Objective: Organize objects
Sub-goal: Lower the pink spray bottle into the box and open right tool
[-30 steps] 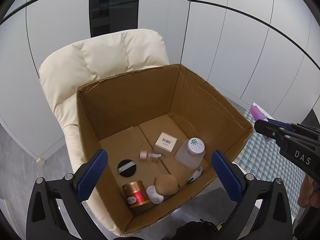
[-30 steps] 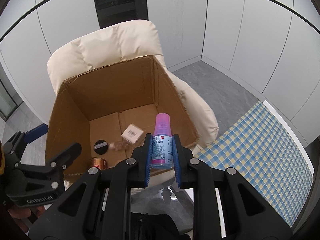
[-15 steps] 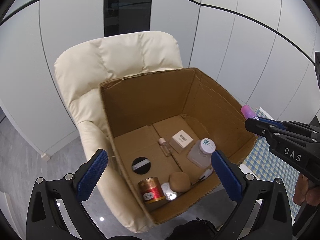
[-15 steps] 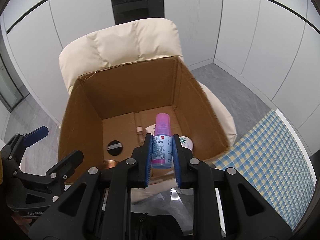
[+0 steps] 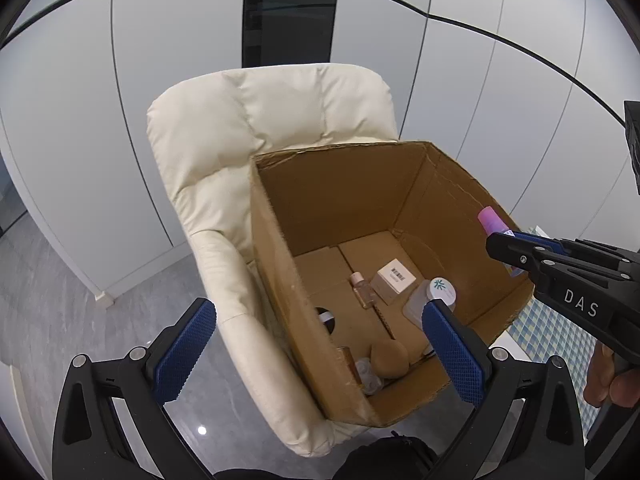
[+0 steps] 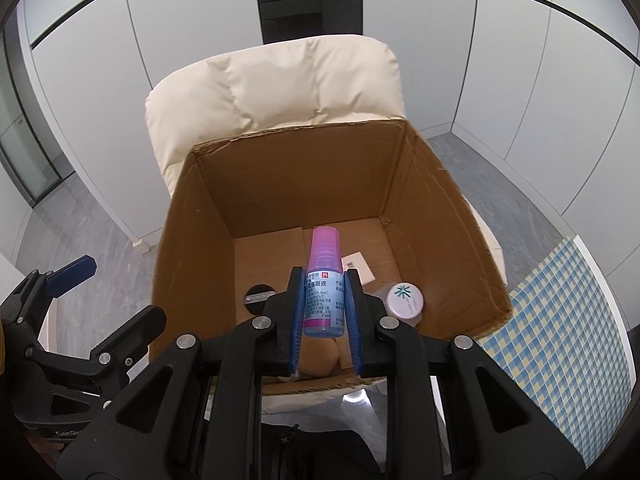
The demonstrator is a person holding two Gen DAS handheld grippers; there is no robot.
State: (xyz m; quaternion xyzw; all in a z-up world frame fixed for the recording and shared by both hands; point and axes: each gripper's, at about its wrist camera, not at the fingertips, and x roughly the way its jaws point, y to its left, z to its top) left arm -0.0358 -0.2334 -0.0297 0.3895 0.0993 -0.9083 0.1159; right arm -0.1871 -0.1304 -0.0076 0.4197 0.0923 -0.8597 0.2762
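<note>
My right gripper (image 6: 324, 278) is shut on a small pink eye-drop bottle (image 6: 323, 292) with a blue-and-white label, held cap forward over the near rim of an open cardboard box (image 6: 200, 216). In the left wrist view the bottle's pink cap (image 5: 491, 220) pokes out of the right gripper (image 5: 516, 248) at the box's (image 5: 344, 200) right wall. My left gripper (image 5: 320, 346) is open and holds nothing, in front of the box's near left corner. On the box floor lie a white carton (image 5: 394, 276), a white-capped jar (image 5: 438, 292), a small vial (image 5: 362, 290), a black disc (image 5: 326, 316) and a tan puff (image 5: 388, 358).
The box sits on the seat of a cream padded armchair (image 5: 260, 128) in front of white wall panels. A blue and yellow checked cloth (image 6: 560, 312) lies to the right. Grey floor shows to the left. A hand (image 5: 608, 380) holds the right gripper's handle.
Both grippers have swung left, so the box and chair sit further right in both views. The held bottle has come from beside the box's right wall to over its opening.
</note>
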